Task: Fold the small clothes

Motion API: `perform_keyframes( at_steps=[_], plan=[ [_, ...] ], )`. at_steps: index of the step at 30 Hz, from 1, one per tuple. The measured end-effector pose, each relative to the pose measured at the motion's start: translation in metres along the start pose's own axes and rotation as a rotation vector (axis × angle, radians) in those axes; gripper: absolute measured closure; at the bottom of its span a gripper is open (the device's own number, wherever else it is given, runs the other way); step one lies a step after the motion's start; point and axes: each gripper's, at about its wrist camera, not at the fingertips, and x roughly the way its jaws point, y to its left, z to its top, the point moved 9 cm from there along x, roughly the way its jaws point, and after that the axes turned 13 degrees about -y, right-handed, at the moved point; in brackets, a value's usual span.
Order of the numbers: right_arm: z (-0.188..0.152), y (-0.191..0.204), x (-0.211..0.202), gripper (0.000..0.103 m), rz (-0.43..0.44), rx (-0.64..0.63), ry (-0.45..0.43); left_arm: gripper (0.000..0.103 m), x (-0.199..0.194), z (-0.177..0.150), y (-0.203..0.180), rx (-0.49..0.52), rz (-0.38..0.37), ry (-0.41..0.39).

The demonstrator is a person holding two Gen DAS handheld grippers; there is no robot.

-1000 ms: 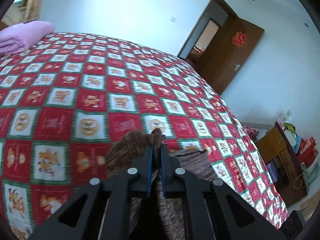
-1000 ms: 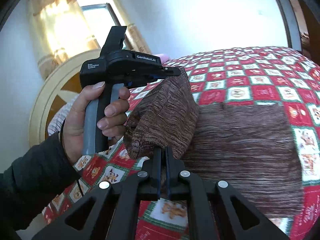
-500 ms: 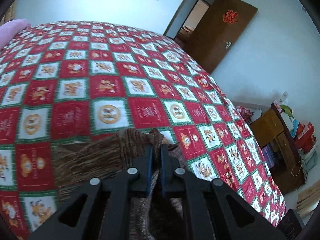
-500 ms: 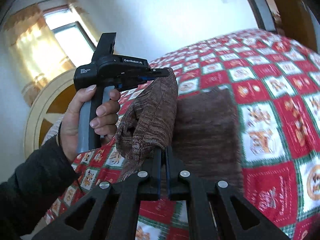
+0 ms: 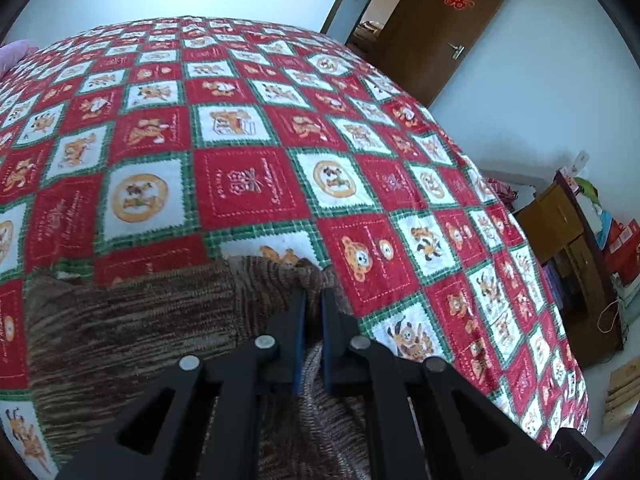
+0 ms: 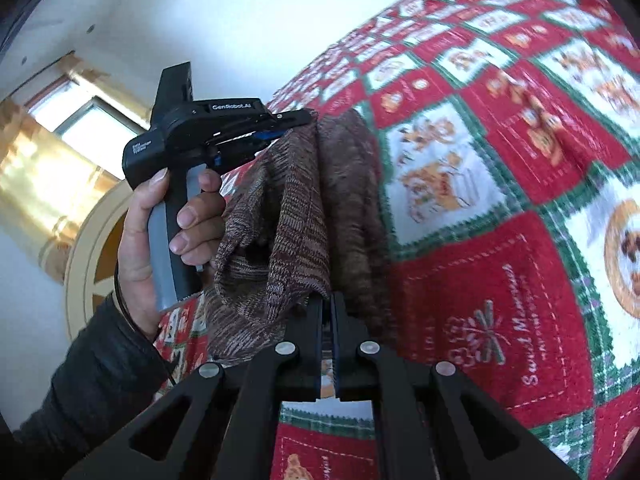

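**Your rig and your arm**

Your right gripper (image 6: 328,312) has matte black fingers with blue inner pads and round silver screws. Your left gripper (image 6: 296,122) is black too, lettered "GenRobot.AI" in white, with a grey-fronted handle. Below that handle, your left hand (image 6: 160,240) shows bare skin, a dark sleeve and a thin black cable.

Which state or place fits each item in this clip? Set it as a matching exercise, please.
Column one:
1. brown knitted garment
2. red, white and green patchwork quilt
3. dark brown wooden door
4. left gripper

Column two:
a. stands open beside a white wall
b. pinched at two edges, one fold lifted
c. spread over the bed
d. shut on knitted fabric

Pairs: 1-b, 2-c, 3-a, 4-d
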Motion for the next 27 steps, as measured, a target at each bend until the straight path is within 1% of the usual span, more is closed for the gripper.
perform_keyframes(
  at_steps=[3, 6, 8, 9, 10, 11, 12, 13, 14, 15, 16, 17, 18, 19, 20, 22, 23, 24, 25, 26, 27],
  plan=[
    [-0.005, -0.008, -0.002, 0.102, -0.011, 0.026, 0.010, 0.096, 0.007, -0.003, -0.005, 0.024, 0.003, 0.005],
    [-0.009, -0.017, -0.006, 0.102, -0.022, 0.045, 0.013, 0.094, 0.009, -0.009, -0.005, 0.062, 0.046, 0.026],
    [-0.006, -0.020, -0.009, 0.103, -0.046, 0.026, -0.002, 0.088, 0.002, -0.008, -0.005, 0.059, 0.052, 0.023],
    [-0.003, -0.021, -0.008, 0.103, -0.043, 0.013, -0.008, 0.088, -0.004, -0.007, -0.006, 0.070, 0.051, 0.011],
    [-0.001, -0.022, -0.010, 0.103, -0.032, 0.022, -0.013, 0.085, -0.014, -0.005, -0.006, 0.092, 0.061, -0.014],
    [0.001, -0.024, -0.011, 0.102, -0.051, 0.017, -0.023, 0.072, -0.025, -0.004, -0.005, 0.115, 0.074, -0.035],
    [0.004, -0.028, -0.015, 0.101, -0.089, -0.001, -0.039, 0.064, -0.033, -0.003, -0.004, 0.130, 0.082, -0.053],
    [0.009, -0.029, -0.020, 0.093, -0.135, -0.031, -0.067, 0.045, -0.048, -0.003, -0.001, 0.146, 0.087, -0.087],
    [0.016, -0.025, -0.027, 0.082, -0.168, -0.077, -0.106, 0.029, -0.060, -0.003, 0.002, 0.156, 0.095, -0.124],
    [0.021, -0.015, -0.034, 0.047, -0.171, -0.125, -0.138, 0.023, -0.078, -0.005, 0.009, 0.177, 0.110, -0.173],
    [0.024, -0.007, -0.037, 0.021, -0.166, -0.152, -0.159, 0.015, -0.087, -0.006, 0.014, 0.193, 0.121, -0.200],
    [0.029, 0.011, -0.044, 0.018, -0.142, -0.193, -0.216, 0.010, -0.095, -0.009, 0.021, 0.202, 0.132, -0.220],
    [0.031, 0.021, -0.047, 0.018, -0.118, -0.215, -0.238, 0.010, -0.103, -0.014, 0.029, 0.206, 0.146, -0.230],
    [0.029, 0.037, -0.043, 0.018, -0.080, -0.258, -0.230, 0.010, -0.109, -0.021, 0.038, 0.208, 0.164, -0.231],
    [0.023, 0.052, -0.034, 0.018, -0.055, -0.308, -0.187, 0.010, -0.114, -0.029, 0.047, 0.198, 0.171, -0.230],
    [0.013, 0.065, -0.019, 0.019, -0.051, -0.360, -0.134, 0.010, -0.120, -0.044, 0.059, 0.161, 0.175, -0.223],
    [0.006, 0.069, -0.008, 0.021, -0.051, -0.380, -0.096, 0.010, -0.123, -0.052, 0.063, 0.141, 0.170, -0.221],
    [0.001, 0.070, 0.000, 0.038, -0.054, -0.394, -0.067, 0.010, -0.124, -0.064, 0.067, 0.120, 0.161, -0.213],
    [-0.006, 0.067, 0.010, 0.068, -0.065, -0.412, -0.020, 0.009, -0.122, -0.072, 0.068, 0.118, 0.163, -0.203],
    [-0.010, 0.063, 0.017, 0.085, -0.079, -0.419, 0.015, 0.009, -0.119, -0.083, 0.069, 0.131, 0.177, -0.180],
    [-0.014, 0.059, 0.015, 0.099, -0.096, -0.419, 0.026, 0.009, -0.116, -0.090, 0.068, 0.153, 0.190, -0.167]
  ],
)
